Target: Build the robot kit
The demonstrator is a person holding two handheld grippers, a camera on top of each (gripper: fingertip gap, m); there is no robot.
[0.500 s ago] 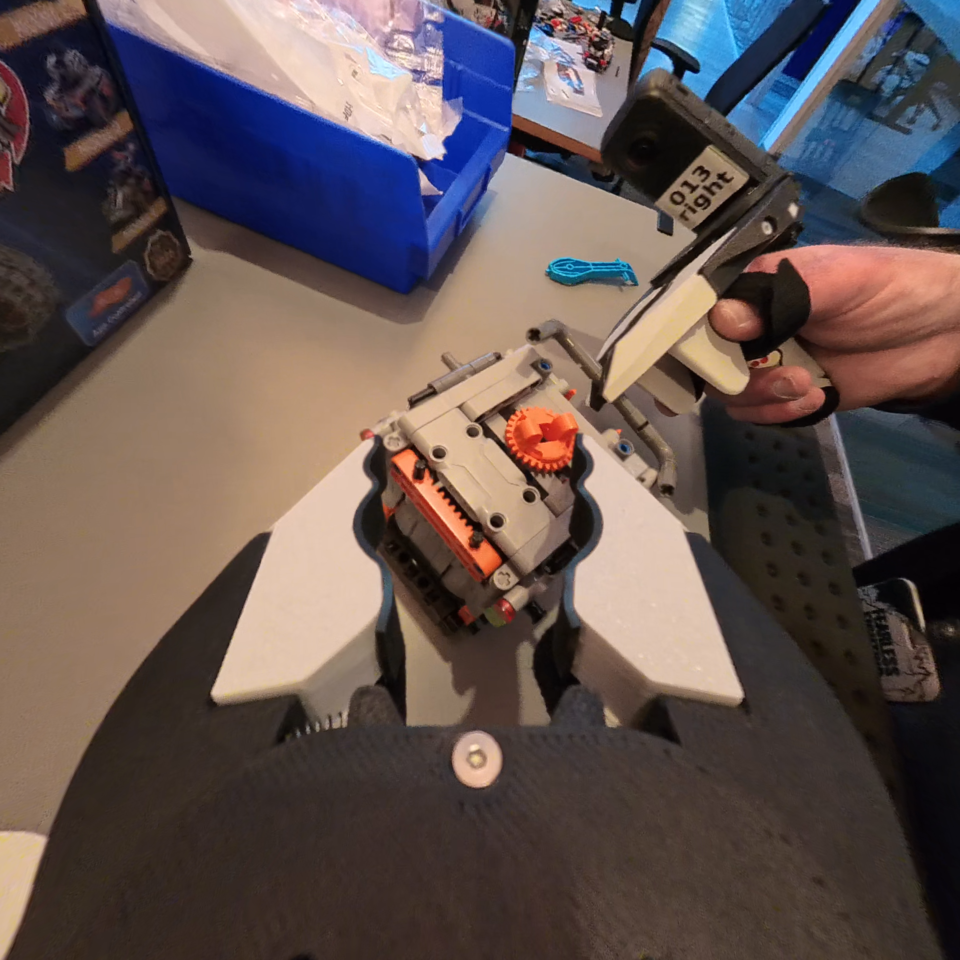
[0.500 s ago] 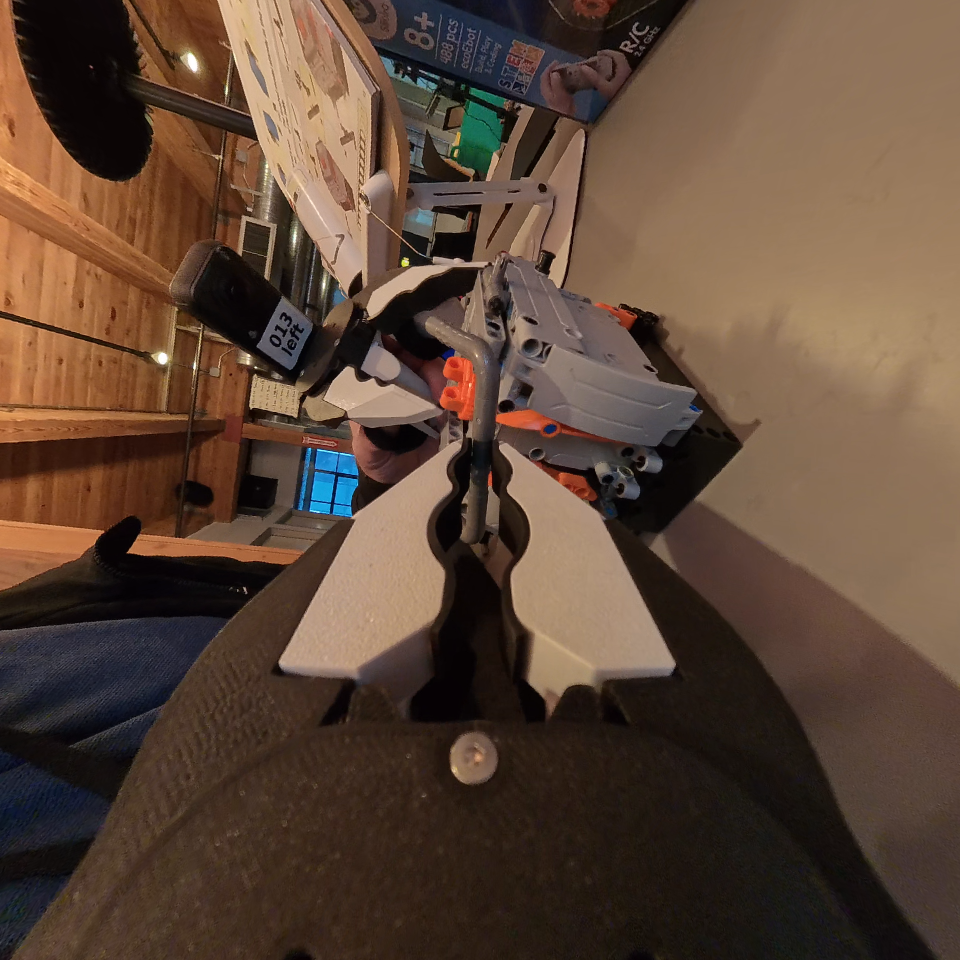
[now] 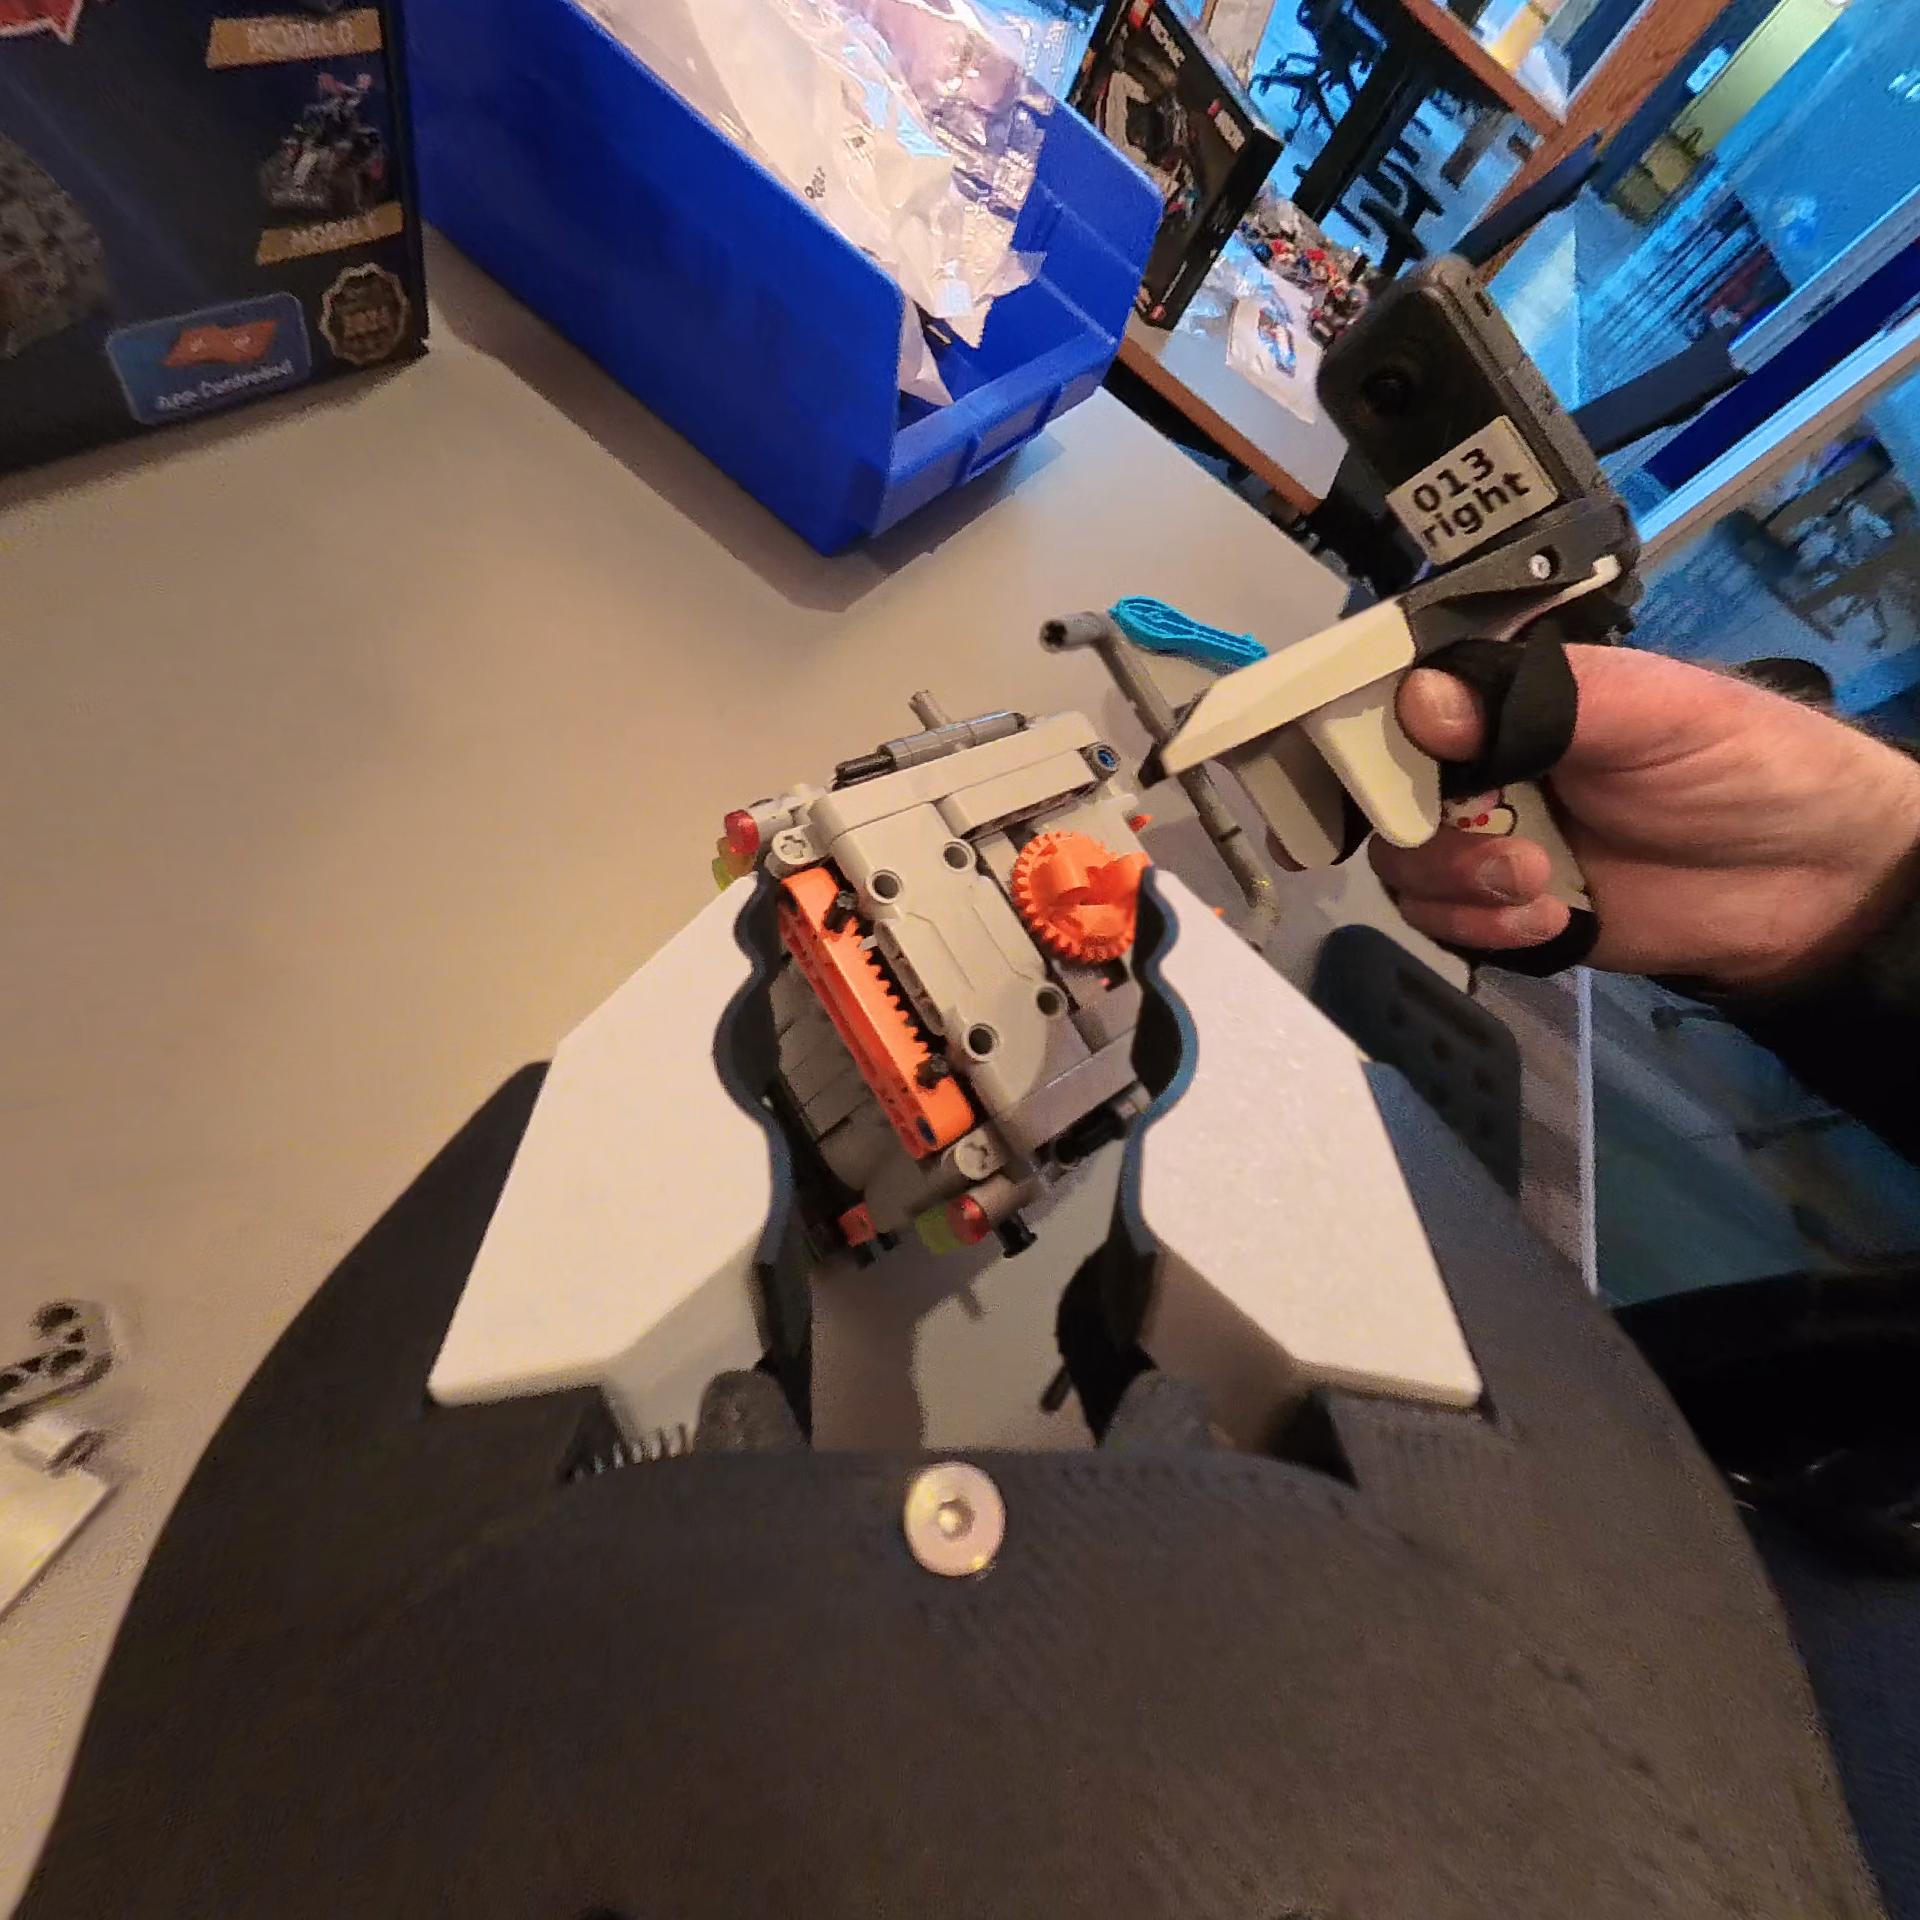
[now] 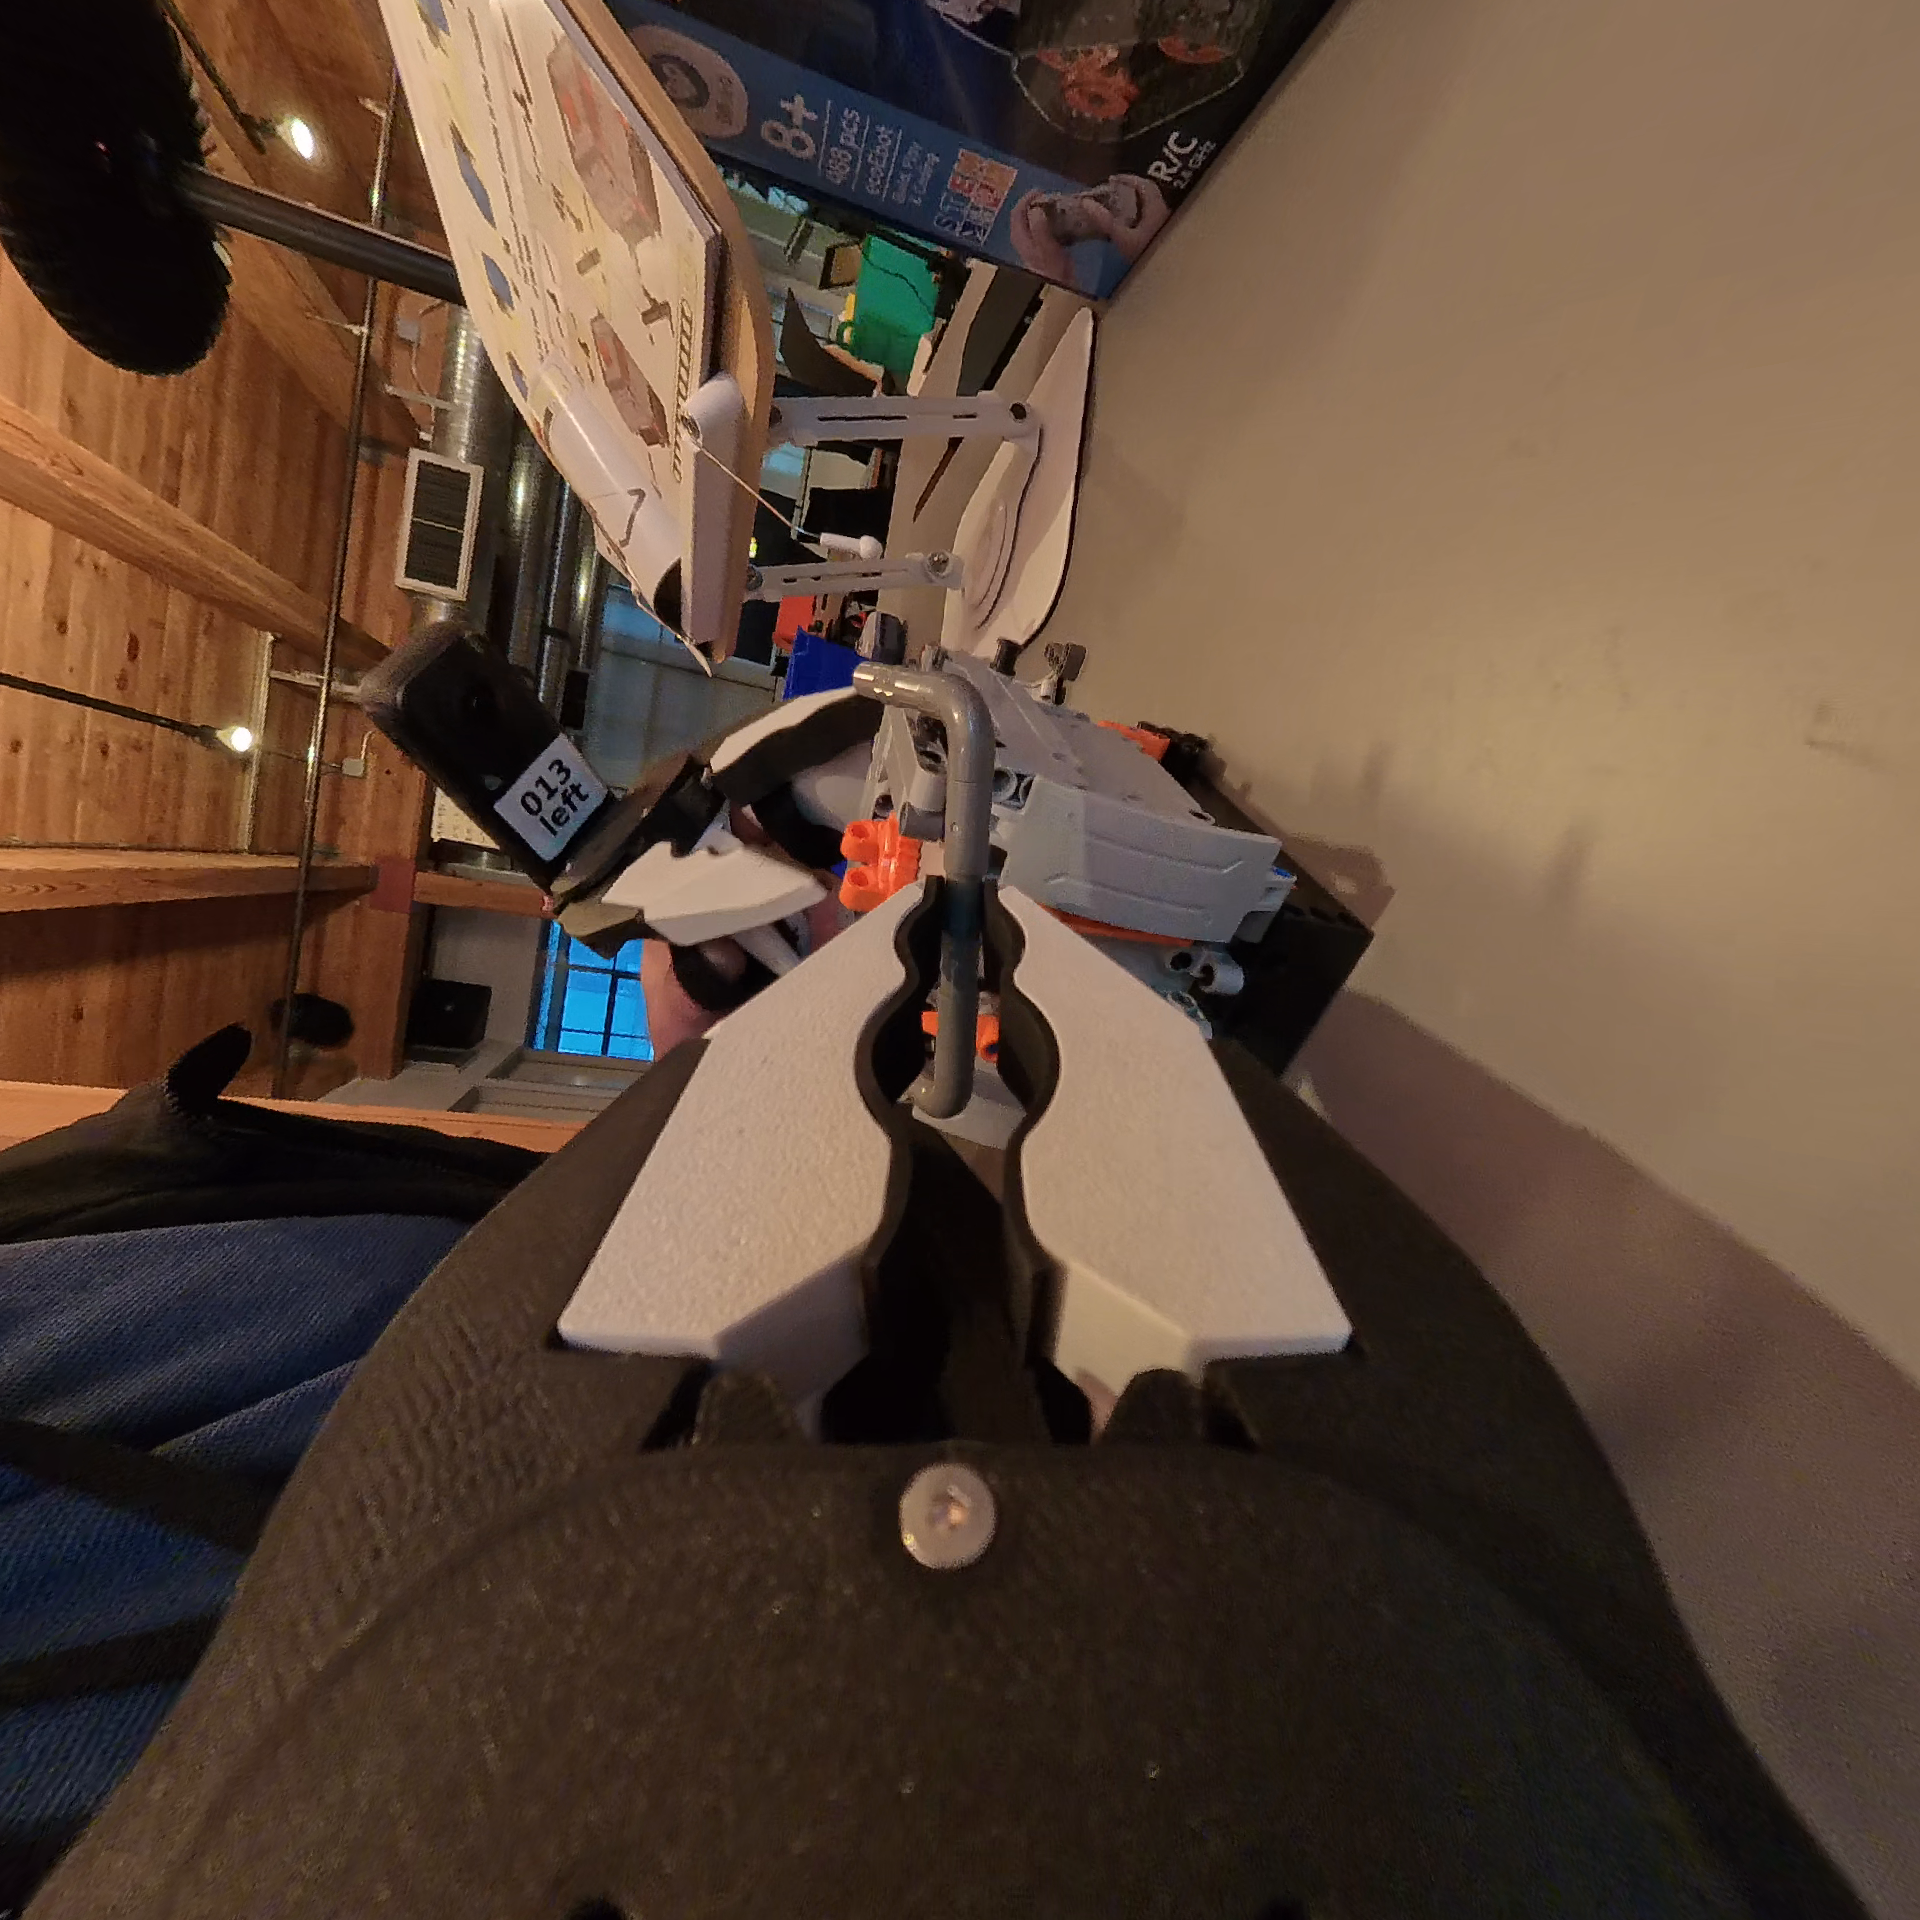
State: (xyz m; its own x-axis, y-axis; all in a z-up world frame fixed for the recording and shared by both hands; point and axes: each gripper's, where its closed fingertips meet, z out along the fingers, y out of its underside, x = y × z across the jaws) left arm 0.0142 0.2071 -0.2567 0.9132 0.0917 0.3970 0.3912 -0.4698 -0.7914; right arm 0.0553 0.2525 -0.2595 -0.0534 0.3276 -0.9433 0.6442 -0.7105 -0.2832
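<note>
My left gripper [image 3: 948, 894] is shut on a grey and orange brick-built model [image 3: 935, 997] with an orange gear on top, held just above the grey table [image 3: 312, 727]. My right gripper [image 4: 961, 896] is shut on a bent grey tube [image 4: 966, 790] that stands against the model's side [image 4: 1122, 842]. In the left wrist view the right gripper [image 3: 1153, 774] comes in from the right, held by a hand, with the tube [image 3: 1127, 675] crossing its tip. The left gripper [image 4: 831, 810] shows behind the model in the right wrist view. I cannot tell whether the tube is joined to the model.
A blue bin [image 3: 727, 312] with plastic bags stands at the back, a dark printed box [image 3: 208, 208] to its left. A teal piece [image 3: 1184, 629] lies behind the tube. Small grey parts [image 3: 57, 1351] lie at the left. An instruction booklet on a stand [image 4: 582, 260] rises beyond the model. My right fingertips sit around 7 cm from my left ones.
My left gripper has tilted and turned a little with the model, so the bin and box sit differently in its view. The right gripper still grips the tube at the model's side.
</note>
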